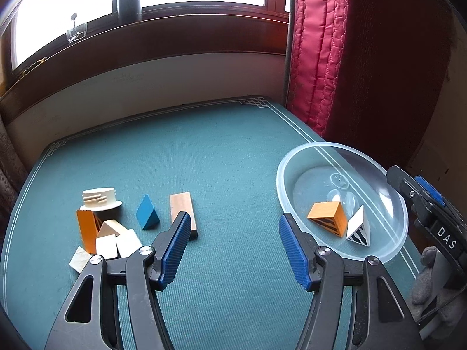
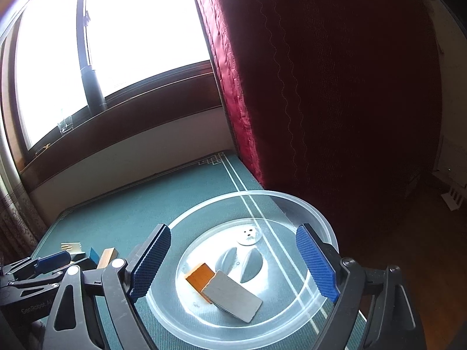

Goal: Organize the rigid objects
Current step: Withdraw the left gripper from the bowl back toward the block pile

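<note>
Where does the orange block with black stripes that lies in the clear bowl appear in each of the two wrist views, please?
Left wrist view: the orange striped block lies right of centre, in the clear bowl, touching a white striped block.
Right wrist view: the same block sits low and centre, partly behind that white block, seen here from its plain side.
Shared landmark: the bowl's three-holed disc.
</note>
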The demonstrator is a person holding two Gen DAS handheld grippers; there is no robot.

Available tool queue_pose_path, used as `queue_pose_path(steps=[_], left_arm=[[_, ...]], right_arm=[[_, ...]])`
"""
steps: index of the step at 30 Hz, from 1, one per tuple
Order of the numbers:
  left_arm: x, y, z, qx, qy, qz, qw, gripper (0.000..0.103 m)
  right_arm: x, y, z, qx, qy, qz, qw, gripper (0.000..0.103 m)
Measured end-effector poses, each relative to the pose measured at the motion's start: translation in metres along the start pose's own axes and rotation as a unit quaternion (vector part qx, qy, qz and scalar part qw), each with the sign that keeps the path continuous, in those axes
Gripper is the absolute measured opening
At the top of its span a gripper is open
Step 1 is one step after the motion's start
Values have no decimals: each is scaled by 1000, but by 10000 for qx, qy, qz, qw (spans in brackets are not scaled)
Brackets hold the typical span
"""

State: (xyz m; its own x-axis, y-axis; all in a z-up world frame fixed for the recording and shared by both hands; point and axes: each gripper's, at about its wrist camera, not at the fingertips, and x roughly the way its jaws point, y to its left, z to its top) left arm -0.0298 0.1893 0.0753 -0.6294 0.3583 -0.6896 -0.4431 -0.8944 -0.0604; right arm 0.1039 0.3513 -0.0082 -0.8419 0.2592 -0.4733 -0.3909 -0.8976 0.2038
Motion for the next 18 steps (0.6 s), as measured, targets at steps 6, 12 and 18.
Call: queue_pose_path(steps=[6, 12, 18], left_arm=[[-7, 27, -3, -277, -43, 197, 9994, 67], [-14, 65, -5, -655, -148, 529, 9963, 81], [-14, 103, -13, -1035, -60, 793, 9914, 82]], right_arm=[[-1, 7, -3, -123, -32, 209, 9997, 92], [-1, 10, -5, -115, 24, 447, 9989, 96], [3, 15, -8, -167, 161, 606, 9979, 99]])
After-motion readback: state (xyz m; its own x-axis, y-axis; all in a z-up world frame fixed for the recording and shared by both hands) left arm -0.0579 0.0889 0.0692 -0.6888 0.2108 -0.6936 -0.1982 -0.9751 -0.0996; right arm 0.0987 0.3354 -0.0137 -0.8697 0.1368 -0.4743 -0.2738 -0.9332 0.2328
